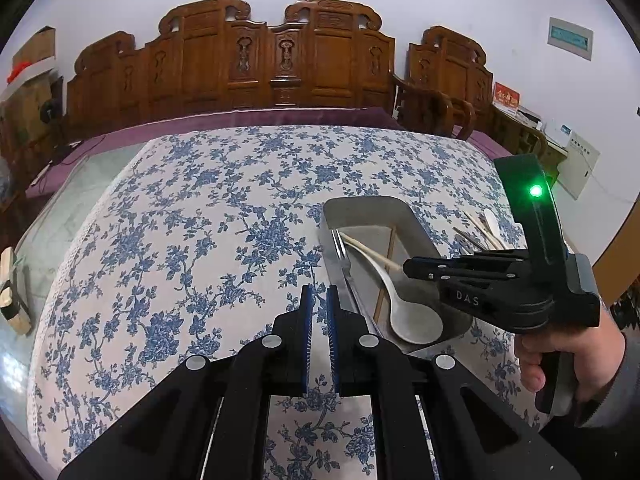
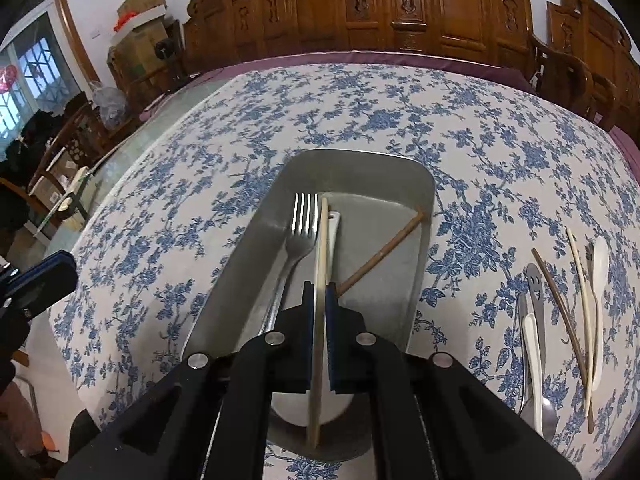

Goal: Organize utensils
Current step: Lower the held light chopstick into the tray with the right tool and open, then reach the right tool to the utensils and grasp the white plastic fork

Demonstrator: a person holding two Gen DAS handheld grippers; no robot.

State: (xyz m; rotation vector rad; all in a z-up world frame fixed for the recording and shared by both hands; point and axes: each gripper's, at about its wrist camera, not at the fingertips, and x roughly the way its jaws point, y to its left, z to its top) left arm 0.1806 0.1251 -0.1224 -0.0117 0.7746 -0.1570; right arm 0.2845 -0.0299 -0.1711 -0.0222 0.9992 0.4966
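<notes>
Tongs first: the right tongs [image 2: 319,300] are pinched tight on a pale chopstick [image 2: 320,264], hanging right over the metal tray [image 2: 360,168], and the stick runs lengthwise down the tray between the blue pads. My guess is it's held that way so it drops in parallel with the fork [image 2: 298,240] and the white spoon [image 1: 404,312] already lying in the tray, instead of landing crosswise. You can see why that matters, because the brown chopstick [image 2: 380,254] inside the tray sits on a diagonal with its far tip leaning on the tray's right wall, which eats up room. The left tongs [image 1: 318,312] are squeezed nearly together with nothing in them, parked just left of the tray over the flowered surface [image 1: 200,200], so they look like they're just keeping out of the way for now. Right of the tray there's a loose bunch of utensils [image 2: 560,320] lying flat on the cloth, well apart from the tray: a couple of chopsticks, a white spoon or two, and some metal pieces I can't tell apart properly. So I'd say the job's maybe halfway, with that pile left to move. The hand [image 1: 560,360] gripping the right tool shows at the near right of the tray.
</notes>
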